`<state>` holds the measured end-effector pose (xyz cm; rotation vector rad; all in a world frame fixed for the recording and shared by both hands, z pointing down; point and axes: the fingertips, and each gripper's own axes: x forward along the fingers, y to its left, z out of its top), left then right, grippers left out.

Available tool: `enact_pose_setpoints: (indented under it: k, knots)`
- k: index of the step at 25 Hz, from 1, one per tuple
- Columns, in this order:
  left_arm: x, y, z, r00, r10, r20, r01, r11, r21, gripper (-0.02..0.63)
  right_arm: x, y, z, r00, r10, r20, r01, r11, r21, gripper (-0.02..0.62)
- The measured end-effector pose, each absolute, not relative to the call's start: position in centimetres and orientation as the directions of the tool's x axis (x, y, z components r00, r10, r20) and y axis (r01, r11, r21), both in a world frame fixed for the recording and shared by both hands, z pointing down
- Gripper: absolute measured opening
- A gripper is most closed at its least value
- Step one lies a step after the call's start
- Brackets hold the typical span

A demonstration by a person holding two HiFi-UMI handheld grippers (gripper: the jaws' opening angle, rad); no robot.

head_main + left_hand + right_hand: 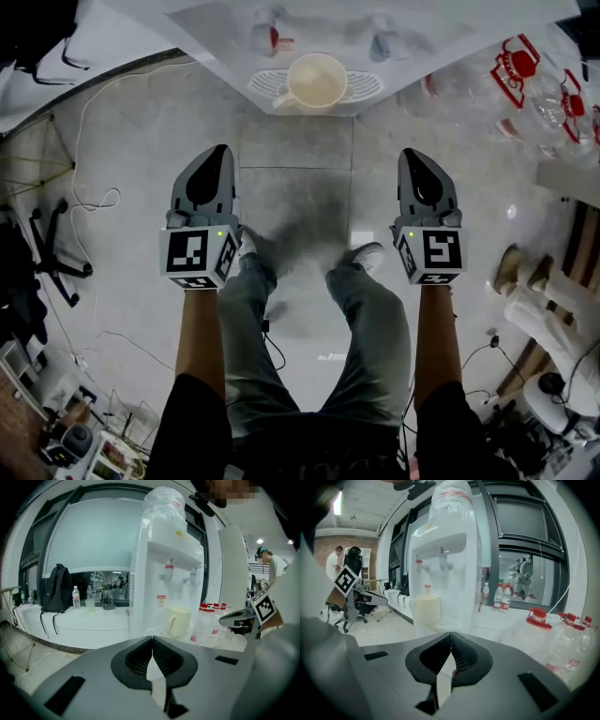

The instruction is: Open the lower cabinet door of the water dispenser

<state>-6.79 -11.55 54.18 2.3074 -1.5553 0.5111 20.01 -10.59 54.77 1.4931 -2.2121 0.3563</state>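
Left tongs, right tongs closed together, empty
Both short of dispenser; lower door not seen, judged not yet opened, whole pull left.

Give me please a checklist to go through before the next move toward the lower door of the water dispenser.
1. Left gripper holds nothing: ok, jaws together, empty.
2. Right gripper holds nothing: ok, jaws together, empty.
3. Jaws apart, ready for a handle: not ok, both shut.
4. Water dispenser ahead of both grippers: ok.
5. Mug upright on the drip tray: ok; avoid shaking it.
6. Lower cabinet door and its handle in sight: cannot tell, no view shows them.
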Motion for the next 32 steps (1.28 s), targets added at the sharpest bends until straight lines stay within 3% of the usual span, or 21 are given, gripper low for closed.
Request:
enact_pose_setpoints:
  k: [7,20,32]
  knots:
    - [-6.6,-13.0,59.6,0.364,-0.829,0.424,-0.926,-0.373,0.066,0.017,20.9,-11.5,60.8,-0.316,-0.819,0.479,-0.903,0.414,0.112,0.006]
    - [-5.9,-16.6,68.0,0.407,-0.84,0.359,-0.906,-0.422,0.038,0.017,23.4,-15.4,69.8,-0.307,-0.864,0.4,-0.924,0.371,0.093,0.006]
    - [-5.1,-18.6,70.2,0.434,-0.857,0.277,-0.886,-0.461,-0.038,0.017,23.5,-17.8,74.4,-0.35,-0.888,0.299,-0.917,0.39,0.082,0.006]
